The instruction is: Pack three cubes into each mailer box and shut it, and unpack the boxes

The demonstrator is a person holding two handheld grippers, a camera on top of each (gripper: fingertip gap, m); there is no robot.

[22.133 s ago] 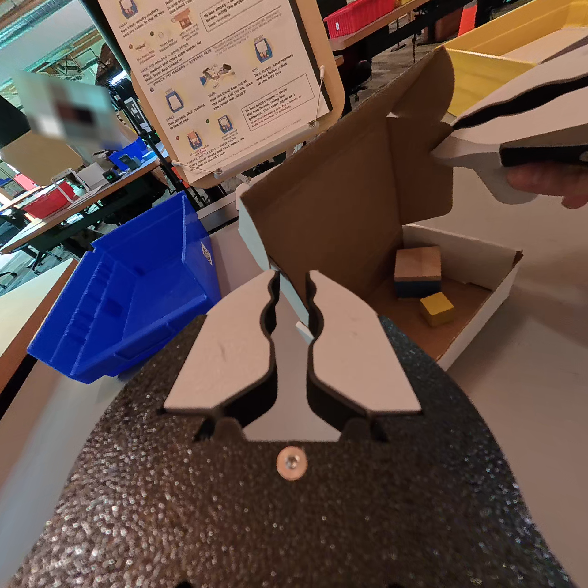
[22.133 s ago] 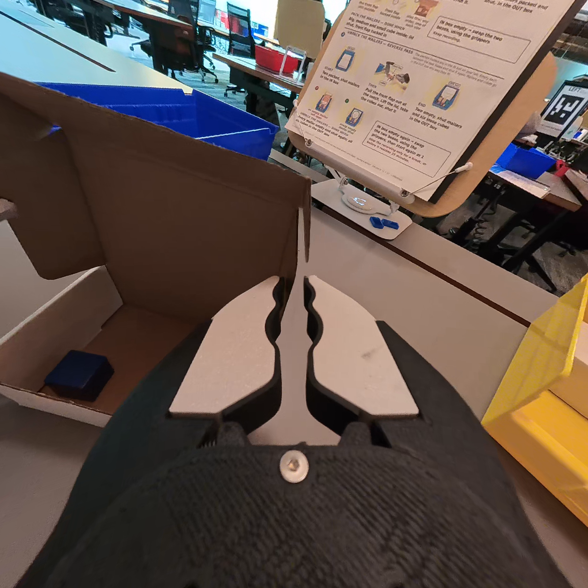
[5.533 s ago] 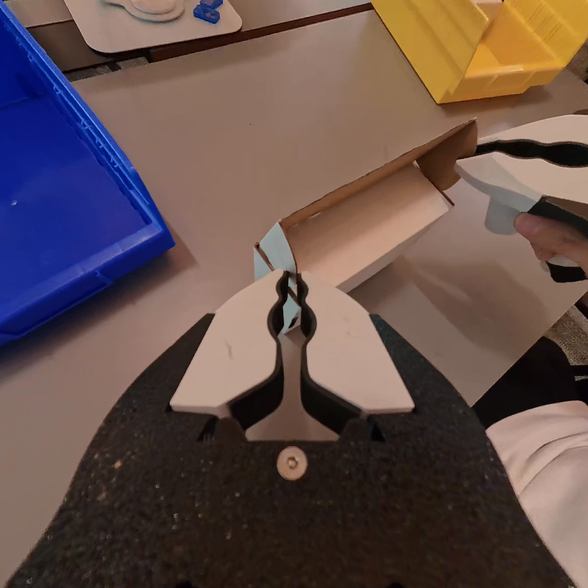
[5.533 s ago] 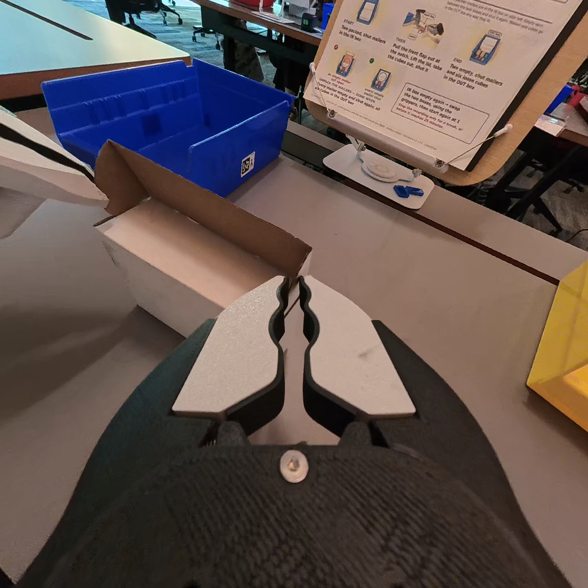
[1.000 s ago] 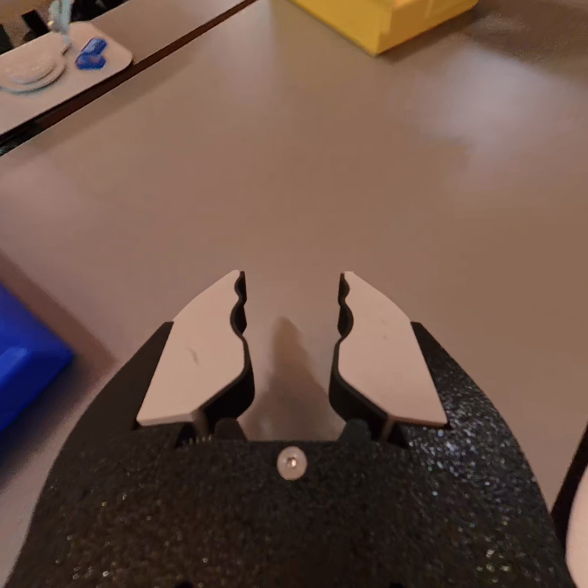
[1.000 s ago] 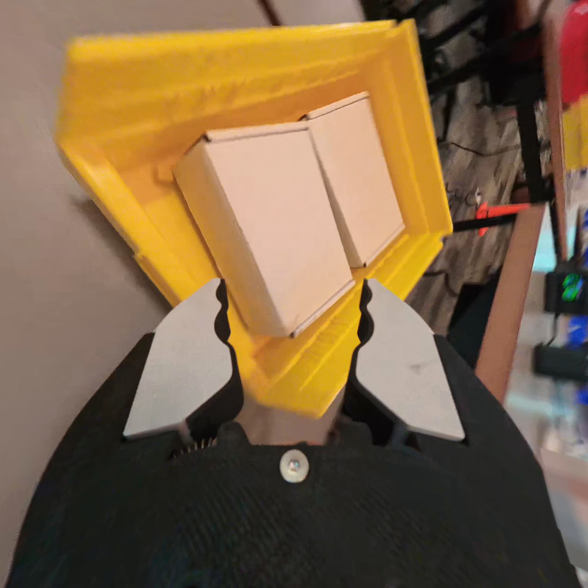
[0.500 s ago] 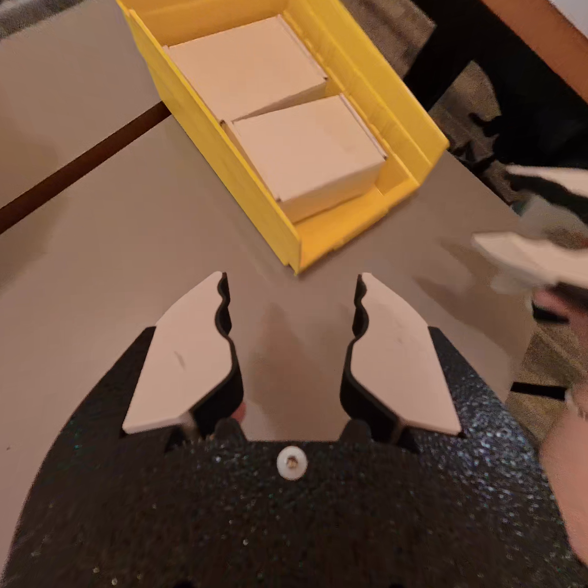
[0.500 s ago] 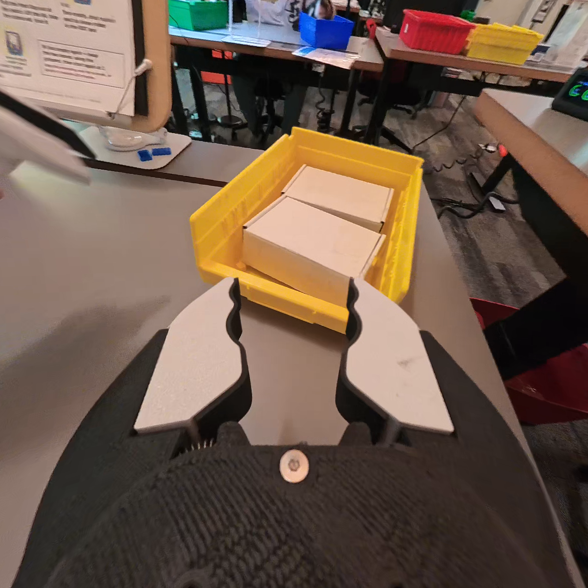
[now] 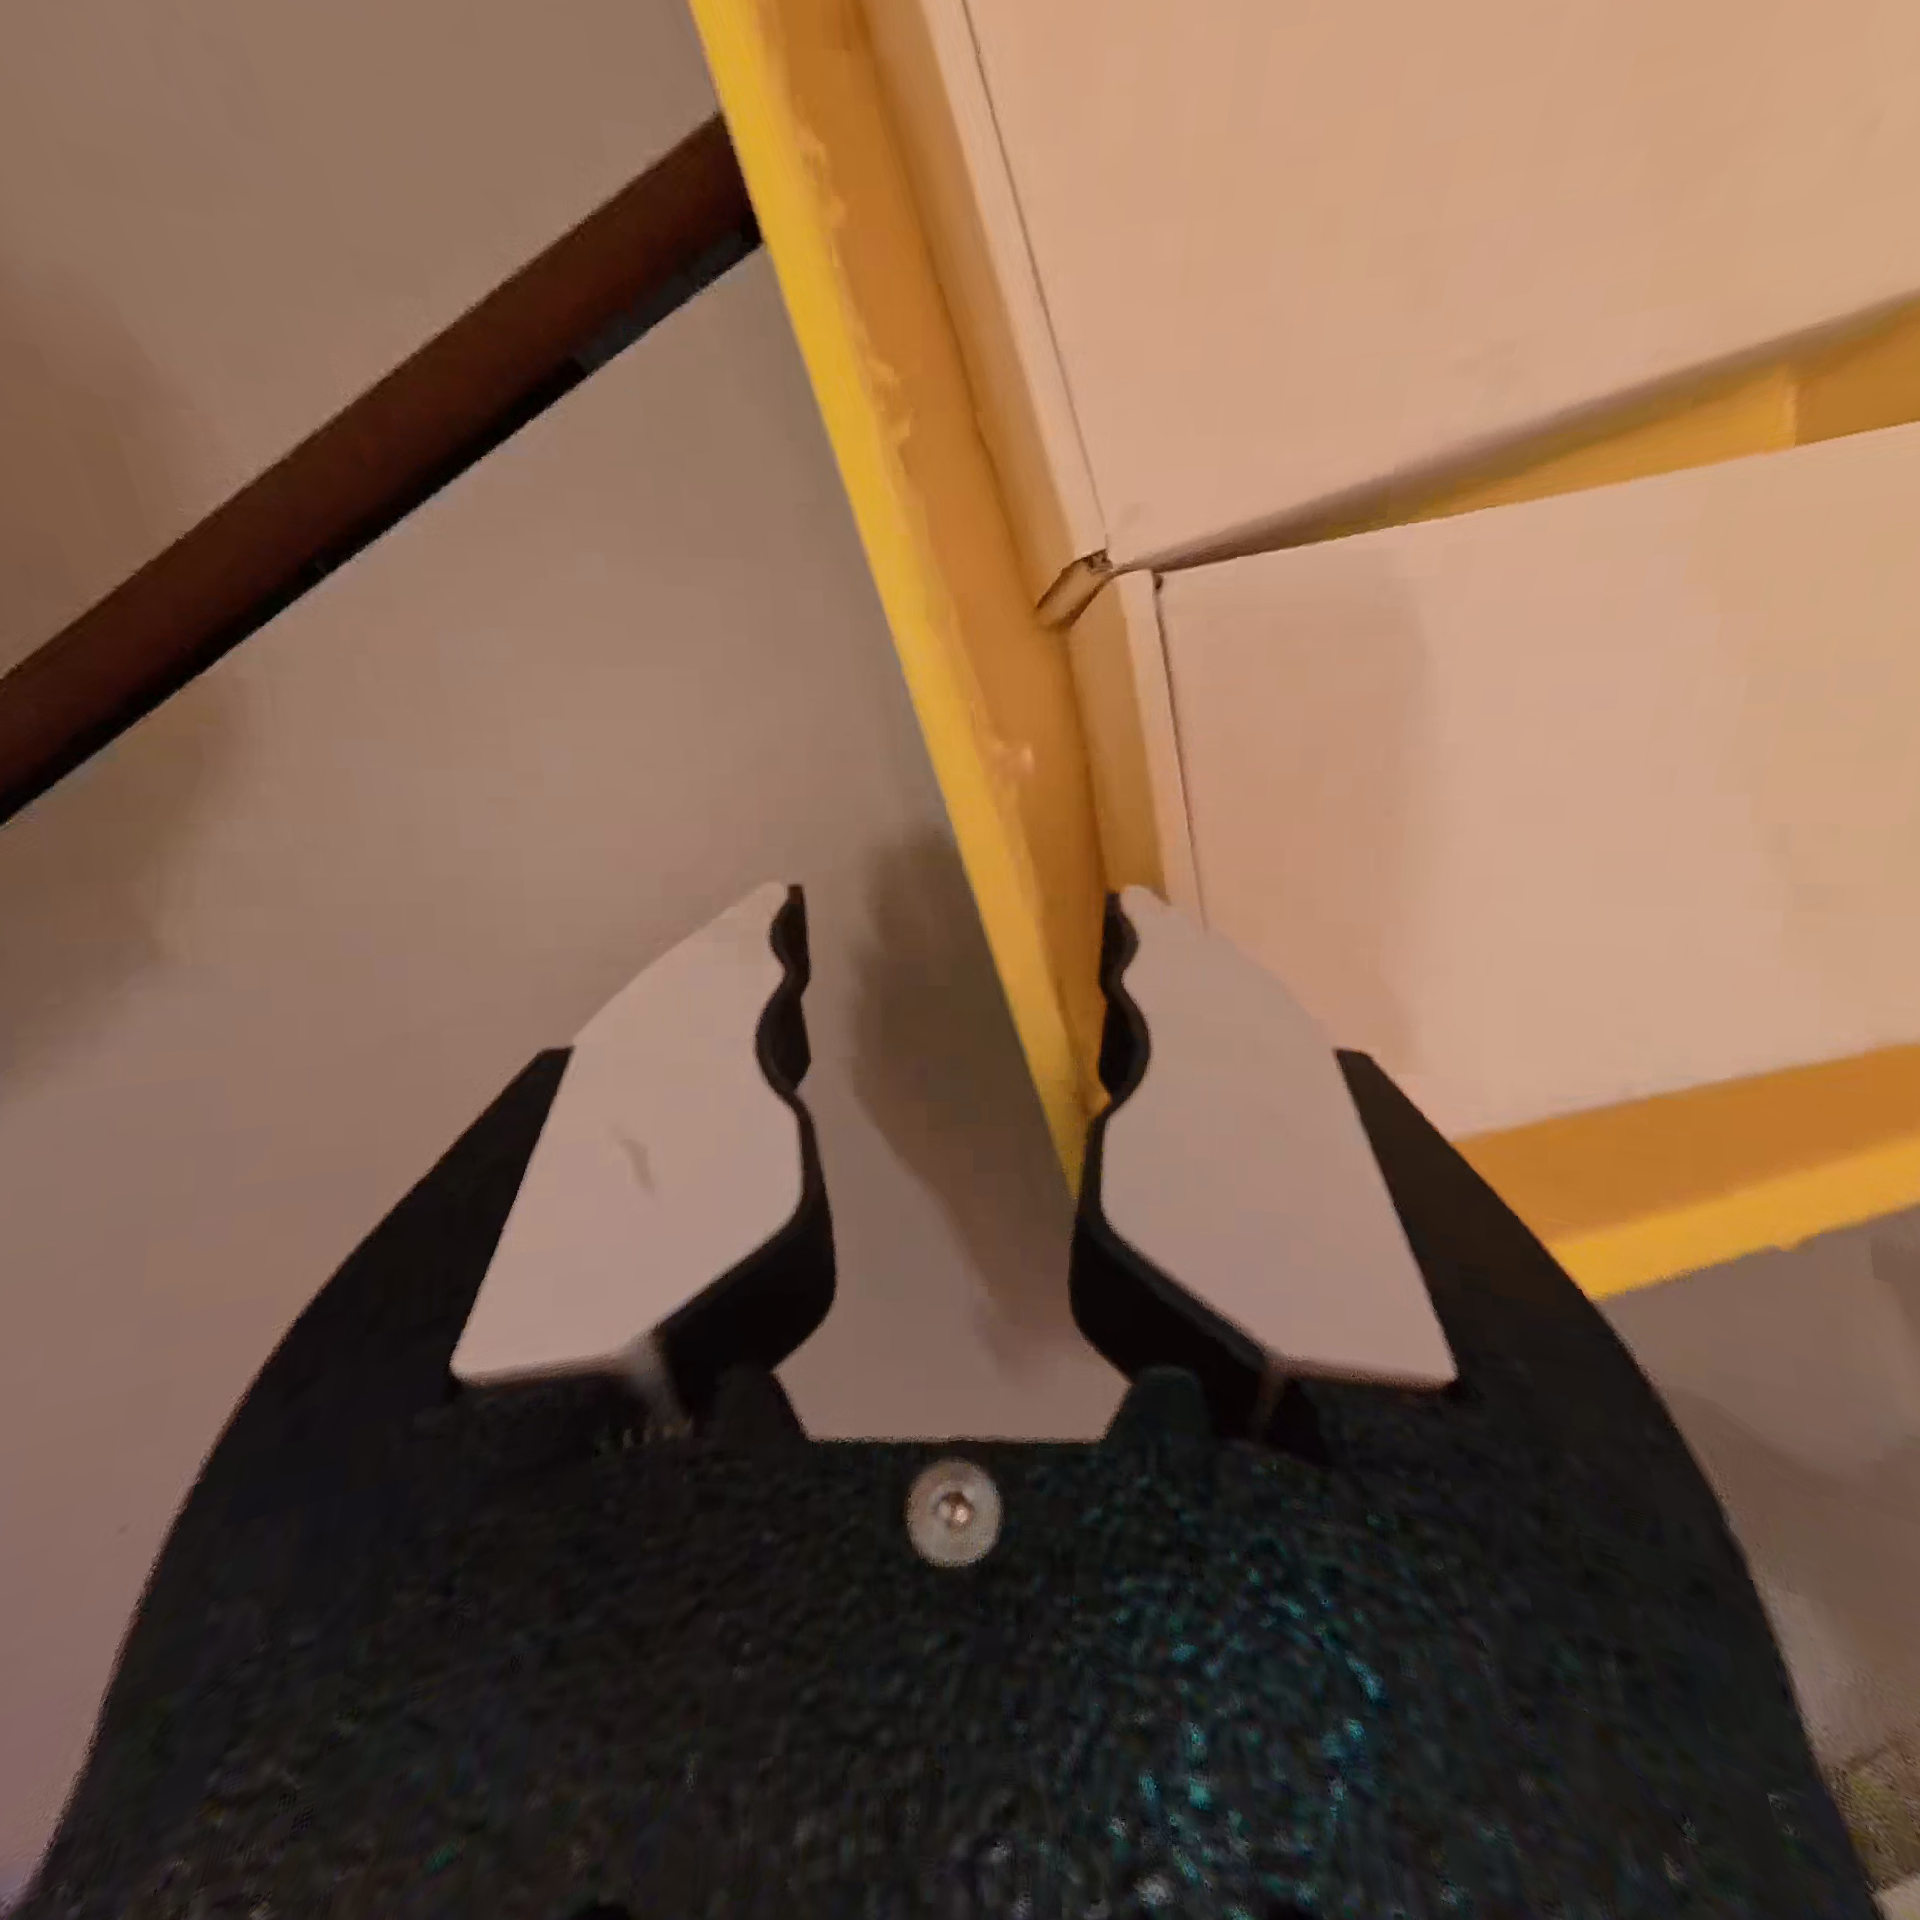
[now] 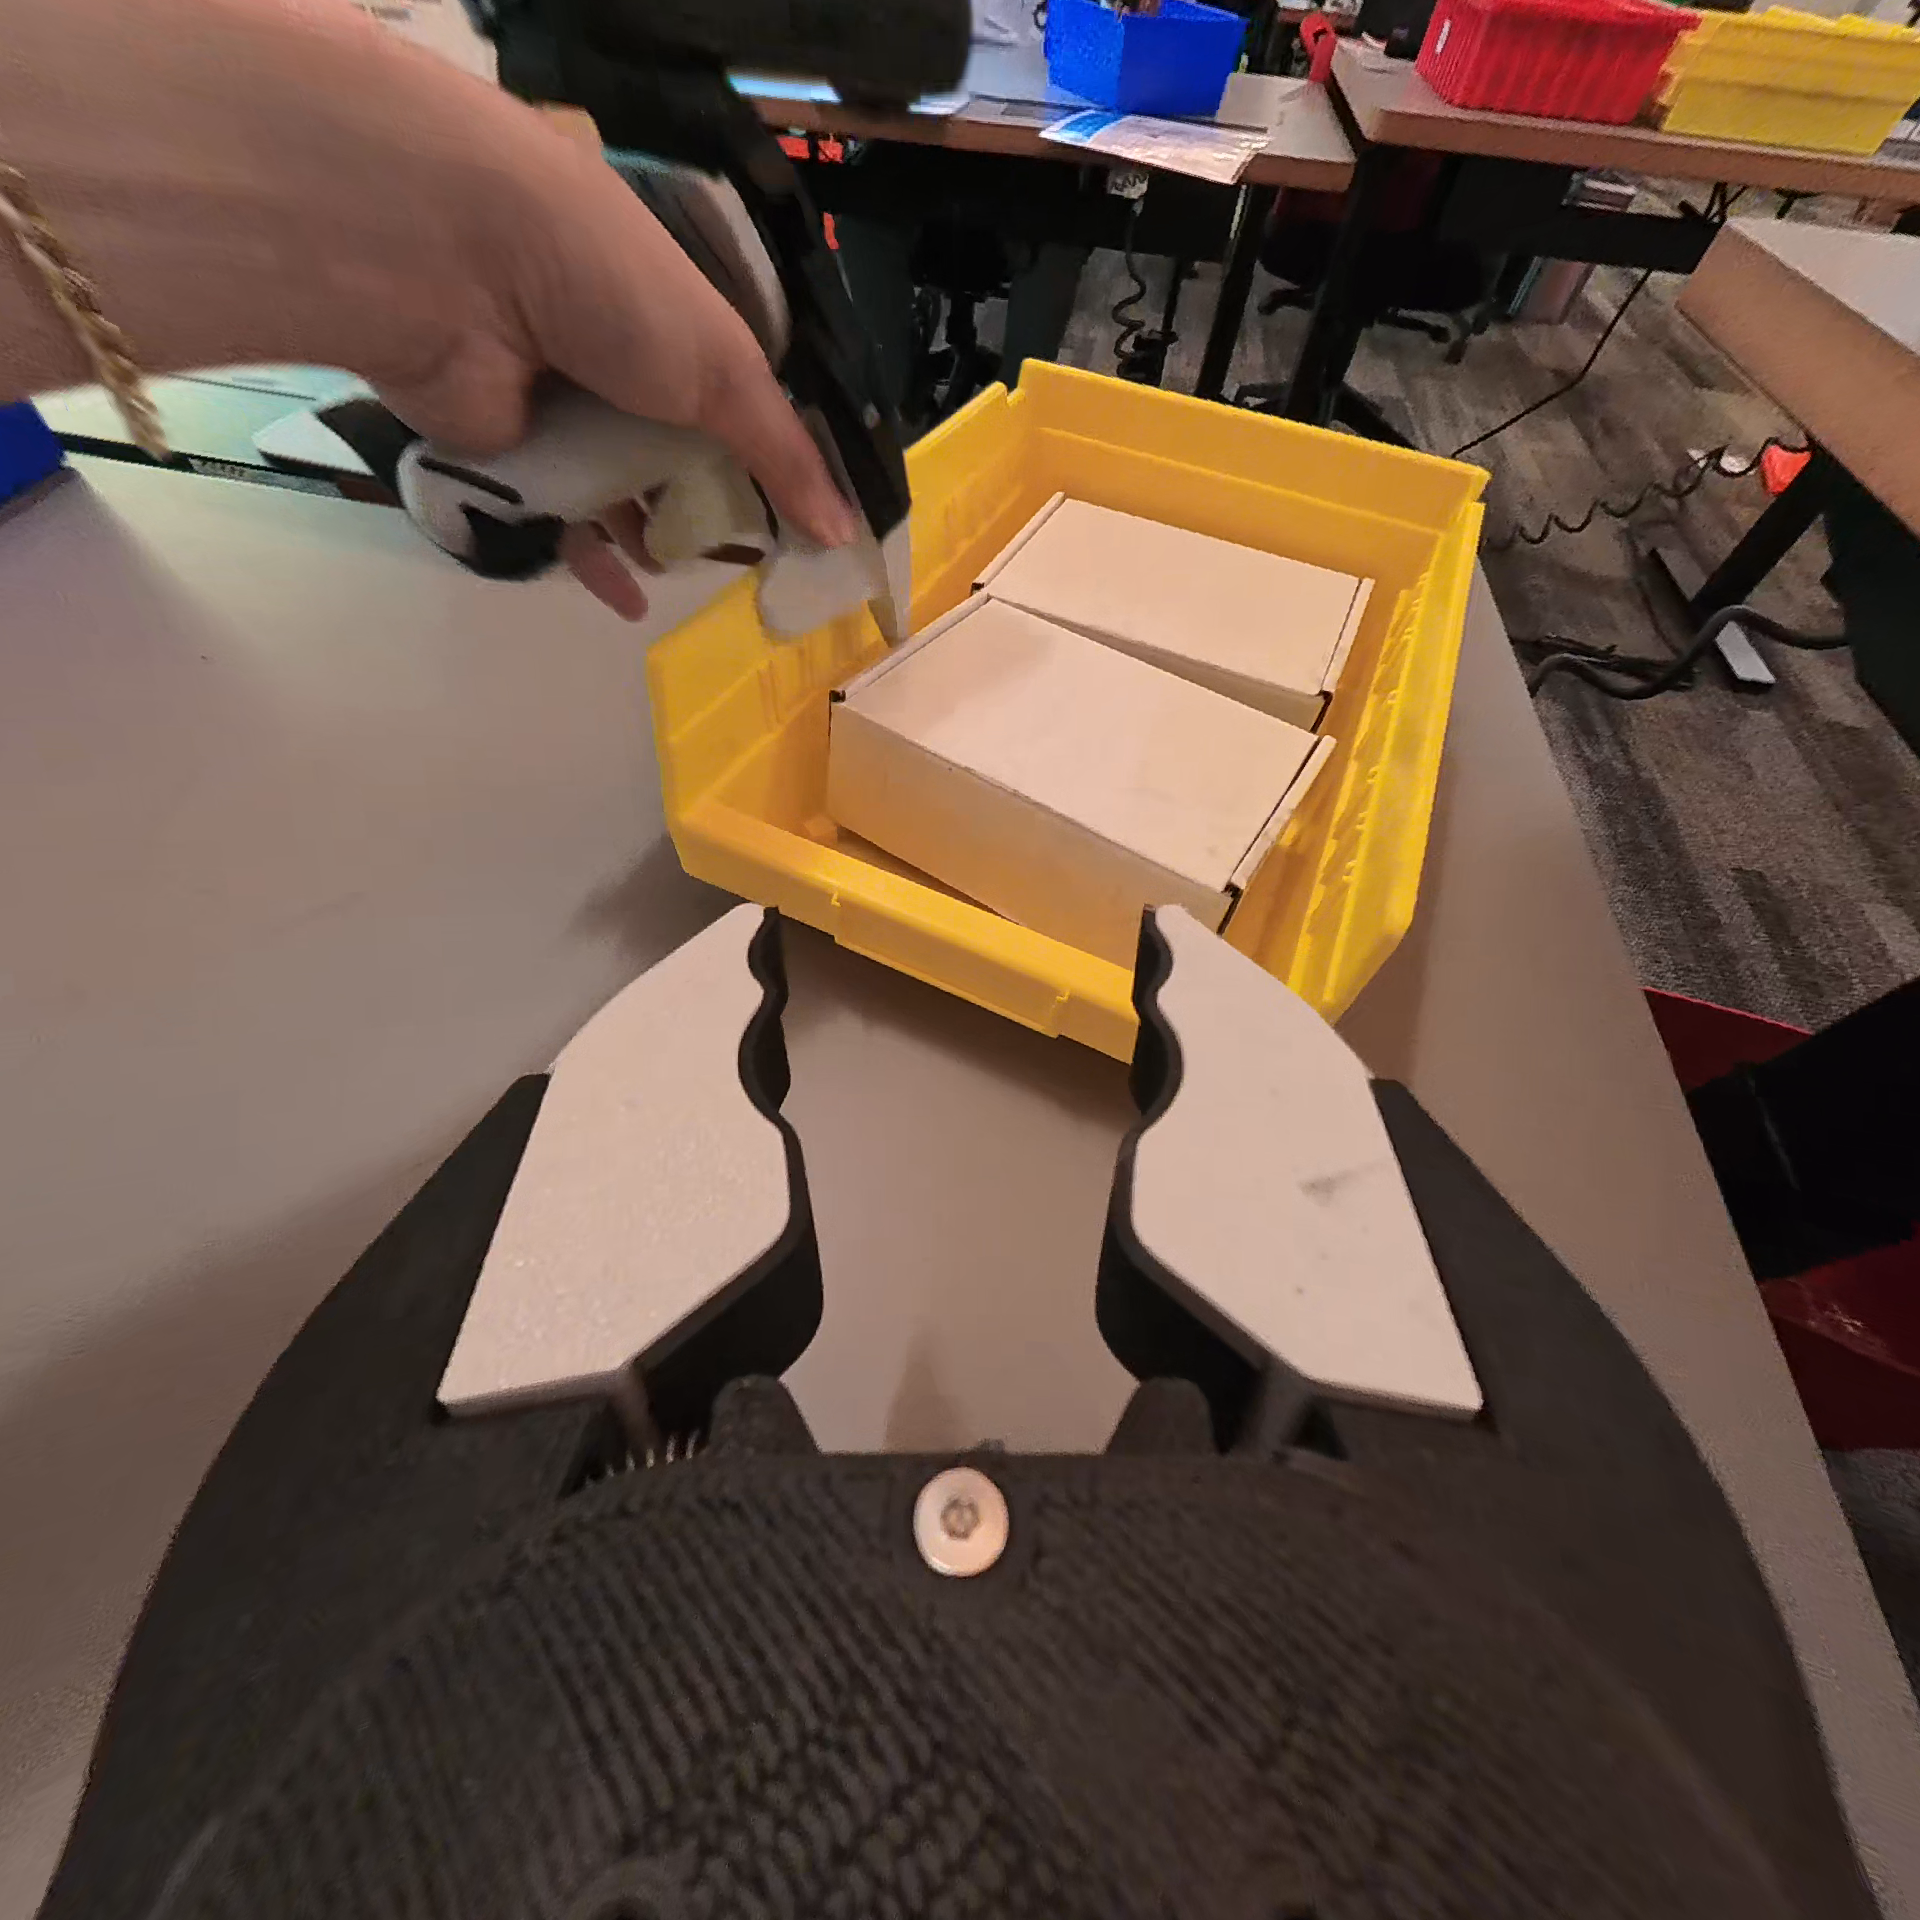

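Two shut white mailer boxes lie in the yellow bin (image 10: 935, 940). The near box (image 10: 1070, 748) rests tilted on the bin's front; the far box (image 10: 1184, 597) lies behind it. My left gripper (image 9: 951, 904) is open and straddles the bin's left wall (image 9: 966, 665), its right finger inside beside the near box (image 9: 1507, 810). In the right wrist view a hand holds the left gripper (image 10: 883, 613) down at that wall. My right gripper (image 10: 951, 920) is open and empty, over the table just in front of the bin. No cubes are in view.
The table (image 10: 312, 831) ends close to the right of the bin. A red bin (image 10: 1829, 1309) sits on the floor beyond that edge. A dark seam (image 9: 364, 457) crosses the table left of the bin. Desks with coloured bins stand behind. Spacing between my two grippers at the tips: around 25 cm. The dark seam (image 9: 364, 457) is about 12 cm from my left fingertips and 40 cm from my right.
The left gripper has moved forward and down onto the yellow bin's left wall, and its jaws have narrowed a little. The right gripper has barely moved and stays open.
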